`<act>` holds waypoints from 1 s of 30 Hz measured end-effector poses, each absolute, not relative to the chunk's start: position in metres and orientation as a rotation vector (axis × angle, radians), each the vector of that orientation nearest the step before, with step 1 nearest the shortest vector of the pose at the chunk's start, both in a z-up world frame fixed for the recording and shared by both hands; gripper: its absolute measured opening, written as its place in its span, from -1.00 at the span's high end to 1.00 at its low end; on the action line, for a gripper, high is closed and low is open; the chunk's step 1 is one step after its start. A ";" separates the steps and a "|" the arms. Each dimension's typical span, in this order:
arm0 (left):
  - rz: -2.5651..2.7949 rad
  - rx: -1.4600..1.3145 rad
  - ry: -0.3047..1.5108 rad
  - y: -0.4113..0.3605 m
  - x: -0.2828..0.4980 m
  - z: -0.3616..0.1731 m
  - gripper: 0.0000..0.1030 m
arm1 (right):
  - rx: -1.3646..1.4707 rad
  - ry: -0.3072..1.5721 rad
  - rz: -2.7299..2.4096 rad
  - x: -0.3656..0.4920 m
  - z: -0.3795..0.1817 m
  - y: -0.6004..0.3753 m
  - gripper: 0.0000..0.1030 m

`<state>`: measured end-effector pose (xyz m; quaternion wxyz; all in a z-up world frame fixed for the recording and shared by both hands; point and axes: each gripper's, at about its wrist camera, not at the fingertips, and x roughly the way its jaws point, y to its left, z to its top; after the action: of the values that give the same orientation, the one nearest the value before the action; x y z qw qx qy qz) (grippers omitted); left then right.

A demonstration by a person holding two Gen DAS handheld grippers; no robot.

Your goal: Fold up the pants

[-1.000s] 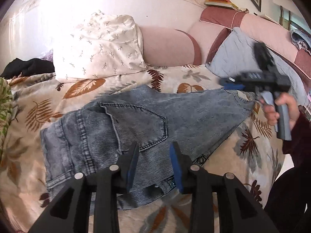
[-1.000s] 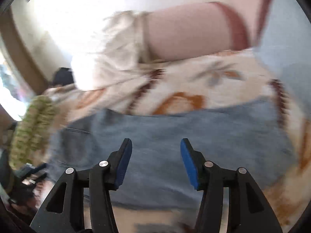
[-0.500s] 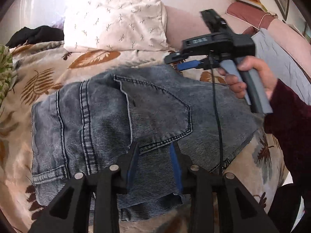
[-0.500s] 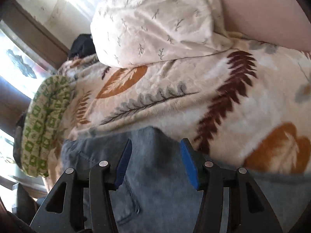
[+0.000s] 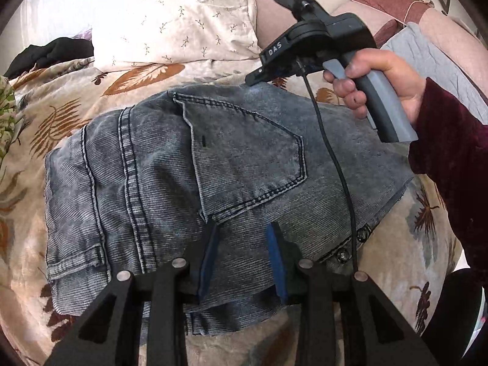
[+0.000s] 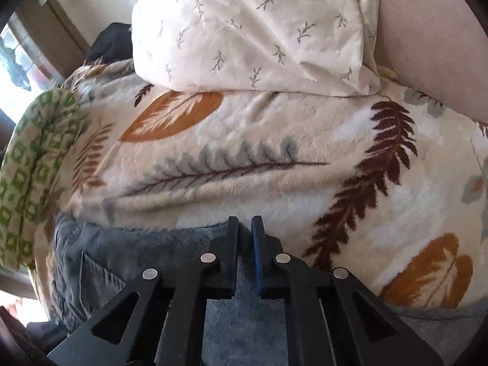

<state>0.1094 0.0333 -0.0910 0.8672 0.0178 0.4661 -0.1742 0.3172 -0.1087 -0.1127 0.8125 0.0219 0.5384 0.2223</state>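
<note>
Folded grey-blue jeans [image 5: 170, 164] lie on a leaf-print blanket, back pocket up. My left gripper [image 5: 242, 228] is open just above the jeans' near part, below the pocket. The right gripper [image 5: 256, 79], held by a hand, reaches to the jeans' far edge. In the right wrist view the right gripper [image 6: 245, 222] is nearly closed on the far edge of the jeans [image 6: 146, 244]; whether cloth is pinched between the pads is hard to see.
A white leaf-sprig pillow [image 5: 170, 18] and a pink bolster [image 6: 427, 30] lie behind the jeans. A green patterned cloth [image 6: 33, 158] is at the left, dark clothing [image 5: 52, 52] at the back left, a grey cloth [image 5: 433, 61] at the right.
The right gripper swung left across the jeans to their far edge and closed its fingers. The left gripper moved in closer over the jeans and stayed open.
</note>
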 end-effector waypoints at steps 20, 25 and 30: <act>-0.247 -0.013 0.925 0.068 0.096 -0.064 0.08 | 0.134 1.041 0.367 0.274 -0.077 -0.124 0.71; -0.145 -0.070 0.904 0.098 0.099 -0.056 -0.15 | 0.158 0.977 0.363 0.225 -0.049 -0.149 0.47; -0.064 -0.058 0.910 0.118 0.099 -0.054 -0.18 | 0.174 0.947 0.309 0.180 -0.044 -0.188 0.36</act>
<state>0.0994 0.1176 -0.0544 0.8973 -0.0282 0.4394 -0.0311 0.1796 -0.1879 -0.0440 0.8748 0.0834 0.4536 0.1482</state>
